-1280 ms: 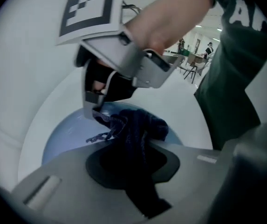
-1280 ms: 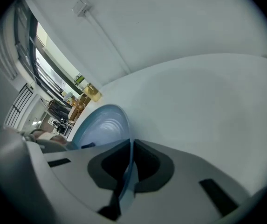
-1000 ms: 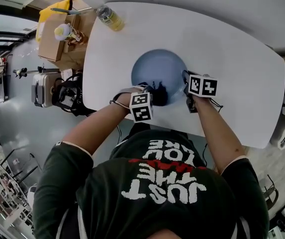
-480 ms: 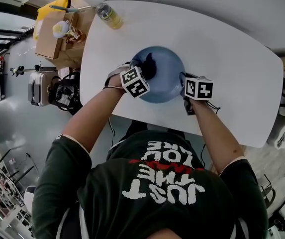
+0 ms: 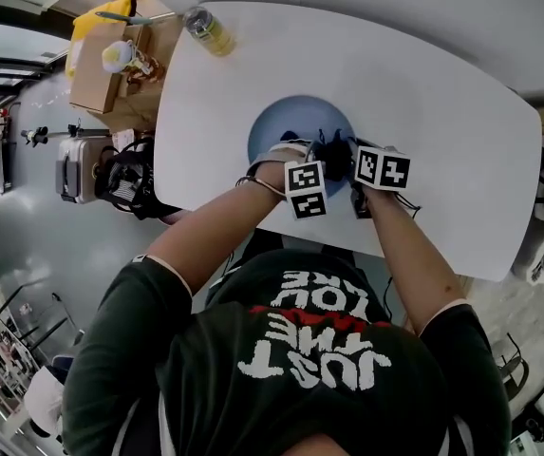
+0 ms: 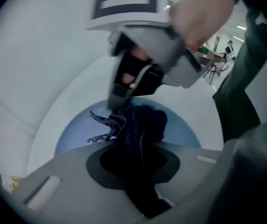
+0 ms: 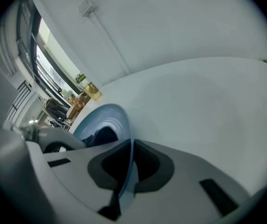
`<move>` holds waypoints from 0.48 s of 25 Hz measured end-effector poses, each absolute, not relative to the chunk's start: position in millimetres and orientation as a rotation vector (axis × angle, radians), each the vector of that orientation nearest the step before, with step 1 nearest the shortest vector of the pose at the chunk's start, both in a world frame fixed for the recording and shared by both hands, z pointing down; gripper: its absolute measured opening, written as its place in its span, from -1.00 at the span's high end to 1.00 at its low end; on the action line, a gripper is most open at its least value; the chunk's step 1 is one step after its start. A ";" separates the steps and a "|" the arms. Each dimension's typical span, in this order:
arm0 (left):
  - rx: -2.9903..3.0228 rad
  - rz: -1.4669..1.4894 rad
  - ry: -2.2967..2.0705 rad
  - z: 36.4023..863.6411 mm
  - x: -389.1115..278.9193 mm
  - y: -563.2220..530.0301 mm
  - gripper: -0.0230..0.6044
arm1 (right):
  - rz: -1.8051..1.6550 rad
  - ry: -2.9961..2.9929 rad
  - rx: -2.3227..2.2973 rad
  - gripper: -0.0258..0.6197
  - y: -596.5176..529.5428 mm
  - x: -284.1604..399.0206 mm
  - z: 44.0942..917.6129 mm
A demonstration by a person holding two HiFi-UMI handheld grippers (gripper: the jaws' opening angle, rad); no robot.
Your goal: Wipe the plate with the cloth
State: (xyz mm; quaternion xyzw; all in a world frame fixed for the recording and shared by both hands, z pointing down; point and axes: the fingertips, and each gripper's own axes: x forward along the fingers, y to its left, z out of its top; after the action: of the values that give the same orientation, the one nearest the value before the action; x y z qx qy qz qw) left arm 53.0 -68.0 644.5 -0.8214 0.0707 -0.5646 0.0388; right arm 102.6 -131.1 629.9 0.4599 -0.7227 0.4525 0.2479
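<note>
In the head view, the blue plate (image 5: 286, 126) lies on the white desk (image 5: 442, 112) close to the person. The left gripper (image 5: 327, 164) holds a dark cloth (image 5: 333, 150) on the plate's near right part, and the right gripper (image 5: 353, 160) meets the right rim. The left gripper view shows its fingers closed on the bunched cloth, which touches the plate. The right gripper view shows its fingers clamped on the plate's thin rim, with the cloth inside the plate at the left.

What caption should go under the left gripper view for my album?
Left gripper holds a dark cloth on the blue plate.
</note>
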 end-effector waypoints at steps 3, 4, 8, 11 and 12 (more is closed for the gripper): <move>-2.498 -1.761 0.061 648.0 36.9 -22.4 0.72 | 1.231 -1.979 1.254 0.88 -131.2 101.9 630.8; -2.507 -1.785 0.044 649.6 25.7 -13.2 0.72 | 1.229 -1.982 1.252 0.88 -131.0 102.3 630.8; -2.562 -1.912 0.122 653.6 -29.4 -10.3 0.72 | 1.222 -1.994 1.240 0.88 -125.5 104.0 628.8; -2.561 -1.975 0.206 653.3 -57.5 -30.4 0.71 | 1.215 -1.992 1.237 0.88 -121.5 104.3 627.4; -2.553 -1.986 0.218 653.0 -61.7 -37.5 0.71 | 1.211 -1.990 1.238 0.88 -121.2 104.4 626.9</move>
State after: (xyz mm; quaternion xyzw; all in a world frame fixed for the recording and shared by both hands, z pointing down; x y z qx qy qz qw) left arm -61.7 -37.5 653.0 -0.7865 0.0673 -0.6118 -0.0504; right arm 104.4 -121.2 626.9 0.4544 -0.7305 0.4446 0.2494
